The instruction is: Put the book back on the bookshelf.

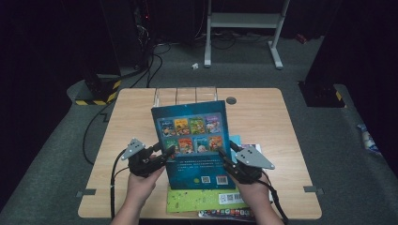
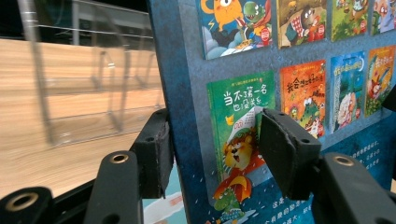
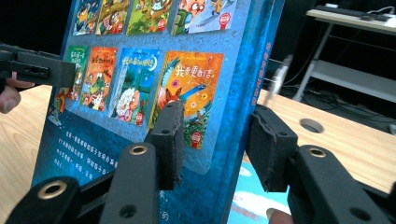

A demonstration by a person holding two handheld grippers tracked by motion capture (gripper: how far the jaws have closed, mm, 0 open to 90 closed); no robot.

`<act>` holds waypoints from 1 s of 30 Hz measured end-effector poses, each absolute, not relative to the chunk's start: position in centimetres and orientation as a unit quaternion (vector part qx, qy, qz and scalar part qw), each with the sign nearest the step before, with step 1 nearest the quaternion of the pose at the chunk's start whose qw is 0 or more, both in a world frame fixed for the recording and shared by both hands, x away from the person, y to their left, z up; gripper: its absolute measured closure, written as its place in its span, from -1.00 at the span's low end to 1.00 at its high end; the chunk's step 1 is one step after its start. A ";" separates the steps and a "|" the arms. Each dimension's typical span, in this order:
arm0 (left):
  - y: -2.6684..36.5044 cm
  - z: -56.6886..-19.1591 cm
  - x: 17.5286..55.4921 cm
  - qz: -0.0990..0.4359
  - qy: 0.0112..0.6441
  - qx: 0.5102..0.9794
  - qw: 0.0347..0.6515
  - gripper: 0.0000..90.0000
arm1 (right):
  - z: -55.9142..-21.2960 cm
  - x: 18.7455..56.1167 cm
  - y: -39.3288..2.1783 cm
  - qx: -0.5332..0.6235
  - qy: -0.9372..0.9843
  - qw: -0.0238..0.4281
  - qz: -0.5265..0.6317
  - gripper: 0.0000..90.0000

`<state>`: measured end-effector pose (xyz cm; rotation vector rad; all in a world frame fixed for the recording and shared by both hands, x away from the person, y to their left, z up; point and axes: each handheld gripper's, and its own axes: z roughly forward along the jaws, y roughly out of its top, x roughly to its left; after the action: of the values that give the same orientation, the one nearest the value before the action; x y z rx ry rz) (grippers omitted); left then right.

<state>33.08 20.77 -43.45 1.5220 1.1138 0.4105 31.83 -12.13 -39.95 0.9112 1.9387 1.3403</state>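
Note:
A blue picture book [image 1: 192, 140] with small cover pictures on its back stands tilted up above the wooden table [image 1: 272, 122], held from both sides. My left gripper [image 1: 169, 152] clamps its left edge. In the left gripper view the two pads press on either side of the book [image 2: 289, 93], and the gripper [image 2: 215, 149] is shut on it. My right gripper [image 1: 225, 150] clamps the right edge. Its pads squeeze the thick edge of the book [image 3: 140, 70] in the right gripper view, where the gripper [image 3: 215, 140] is shut on it. The other gripper's jaw shows at the far left there.
Under the raised book lie a green book [image 1: 202, 199], a teal one [image 1: 236, 140] and a colourful one [image 1: 225, 213] near the front edge. A clear plastic rack [image 1: 185, 96] stands at the far edge, beside a round cable hole [image 1: 231, 100]. A white desk frame [image 1: 244, 21] stands beyond.

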 end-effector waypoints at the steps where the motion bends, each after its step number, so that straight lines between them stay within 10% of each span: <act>1: 20.8 -43.5 33.1 0.175 0.474 0.648 0.569 0.02 | -39.9 31.8 -12.1 0.344 0.731 0.303 0.506 0.29; 30: 27.3 -43.0 34.2 0.231 0.472 0.647 0.552 0.03 | -39.7 34.9 -4.7 0.307 0.738 0.292 0.525 0.29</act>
<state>34.25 27.30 -43.01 1.5314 1.1166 0.5467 34.88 -4.71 -39.72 0.8179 1.9666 1.3993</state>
